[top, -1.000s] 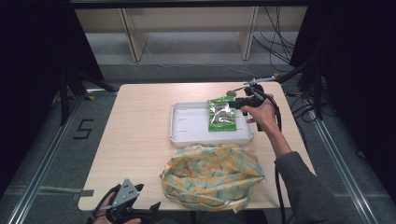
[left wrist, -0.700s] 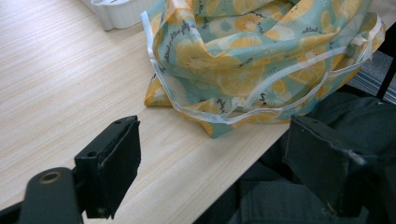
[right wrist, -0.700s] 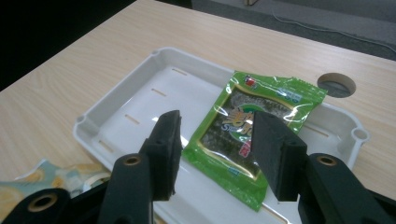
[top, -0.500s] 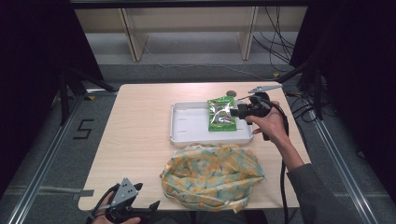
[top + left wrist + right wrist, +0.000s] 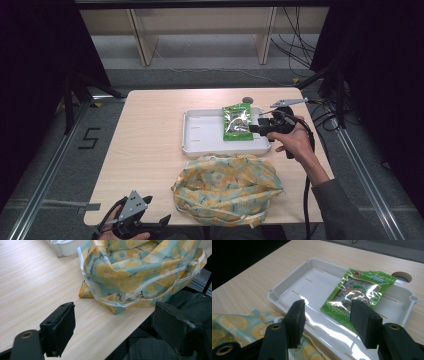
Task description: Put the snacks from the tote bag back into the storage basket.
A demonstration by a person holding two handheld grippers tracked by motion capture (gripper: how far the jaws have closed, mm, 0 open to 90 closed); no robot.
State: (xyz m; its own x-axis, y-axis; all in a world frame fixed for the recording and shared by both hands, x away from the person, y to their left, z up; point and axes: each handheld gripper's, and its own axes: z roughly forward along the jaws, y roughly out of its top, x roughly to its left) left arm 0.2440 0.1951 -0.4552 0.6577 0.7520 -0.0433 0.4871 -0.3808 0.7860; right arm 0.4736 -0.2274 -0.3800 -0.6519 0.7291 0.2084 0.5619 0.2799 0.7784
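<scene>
So the green snack packet (image 5: 237, 121) is lying flat in the right half of the white tray (image 5: 200, 132), long axis running front-to-back on the table, top end with the red logo pointing away from the person. In the right gripper view the packet (image 5: 356, 293) sits at a bit of a diagonal, its near edge tucked behind the right-hand jaw, and the glare off the plastic makes the printing pretty much unreadable.

The right gripper (image 5: 256, 126) is at the tray's right edge, pointing left at the packet. Its jaws are spread wide with nothing between them, just the tray floor and part of the packet showing in the gap (image 5: 327, 312). Compared to half a second ago it's come down a little closer to the tray; the packet hasn't budged.

The left gripper (image 5: 155, 221) is down at the front-left corner of the table, partly cut off by the bottom of the high view. Jaws wide apart here too, gripping nothing (image 5: 112, 332), one over the tabletop and one past the edge. It's stayed in the same spot.

The lemon-print cloth bag (image 5: 227, 187) is slumped at the front of the table (image 5: 150, 145), just in front of the tray; its opening is hard to make out in all the folds. There's a round hole (image 5: 247, 100) in the tabletop behind the tray
</scene>
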